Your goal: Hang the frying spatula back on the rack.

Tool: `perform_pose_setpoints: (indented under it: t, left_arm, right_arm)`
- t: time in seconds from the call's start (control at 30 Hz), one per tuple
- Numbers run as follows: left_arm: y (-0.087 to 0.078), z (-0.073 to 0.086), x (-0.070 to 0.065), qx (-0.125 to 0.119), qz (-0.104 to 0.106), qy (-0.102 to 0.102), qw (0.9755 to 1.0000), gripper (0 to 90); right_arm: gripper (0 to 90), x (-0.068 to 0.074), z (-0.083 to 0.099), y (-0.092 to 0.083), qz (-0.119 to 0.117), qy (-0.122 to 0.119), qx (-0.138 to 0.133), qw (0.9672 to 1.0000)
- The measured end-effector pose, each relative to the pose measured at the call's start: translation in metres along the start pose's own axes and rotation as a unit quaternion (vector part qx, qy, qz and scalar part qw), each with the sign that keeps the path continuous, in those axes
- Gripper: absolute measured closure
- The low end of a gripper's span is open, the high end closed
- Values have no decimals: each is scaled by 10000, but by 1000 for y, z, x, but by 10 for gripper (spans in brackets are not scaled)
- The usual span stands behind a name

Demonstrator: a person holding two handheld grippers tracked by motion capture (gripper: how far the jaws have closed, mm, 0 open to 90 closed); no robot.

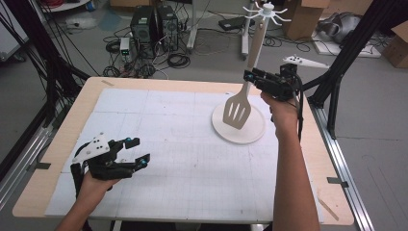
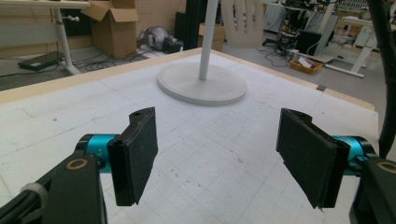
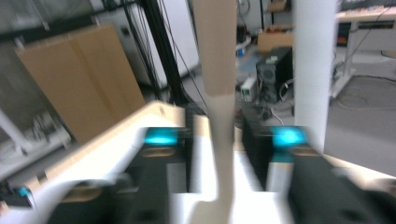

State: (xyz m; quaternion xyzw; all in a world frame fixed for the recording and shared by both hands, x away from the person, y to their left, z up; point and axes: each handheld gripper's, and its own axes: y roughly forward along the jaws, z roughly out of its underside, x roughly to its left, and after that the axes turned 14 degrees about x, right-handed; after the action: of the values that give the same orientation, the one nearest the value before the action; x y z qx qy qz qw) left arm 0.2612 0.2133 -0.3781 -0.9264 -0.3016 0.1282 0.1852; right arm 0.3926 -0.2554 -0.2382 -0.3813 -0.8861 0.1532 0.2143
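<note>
- The slotted spatula (image 1: 239, 108) hangs from the hooked top of the white stand (image 1: 266, 10), whose round base (image 1: 221, 126) sits near the table's (image 1: 57, 144) far right corner; hanging it looks done.
- The right gripper (image 1: 255, 77) has its jaws parted around the pale handle; the blurred right gripper view suggests the pads stand clear of it.
- Next: draw back level without nudging the handle.
- The left gripper (image 1: 137, 150) rests spread and empty near the left edge.
- Spatula: smooth, matte, flat-bladed.

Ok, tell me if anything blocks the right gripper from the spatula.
Nothing visible does: the handle of the spatula stands between the open jaws of the right gripper, untouched; the stand's pole rises beside them.
</note>
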Motion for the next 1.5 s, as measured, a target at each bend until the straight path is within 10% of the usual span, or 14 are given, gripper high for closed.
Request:
perform_pose_setpoints:
  t: [0.5, 0.83, 1.07, 1.5]
  left_arm:
    - [-6, 9, 17, -168, -62, -237, 9996, 167]
    - [-2, 11, 21, -240, -235, 45, 9994, 169]
    - [0, 14, 22, -141, -355, -54, 9993, 169]
    - [-3, 20, 23, -179, -479, -209, 9985, 170]
  right_arm:
    - [164, 5, 132, -59, 1477, -595, 343, 9866]
    - [156, 27, 206, -77, 1538, -715, 219, 9853]
    - [157, 30, 218, -74, 1374, -543, 243, 9887]
    - [157, 30, 222, -76, 1557, -562, 362, 9855]
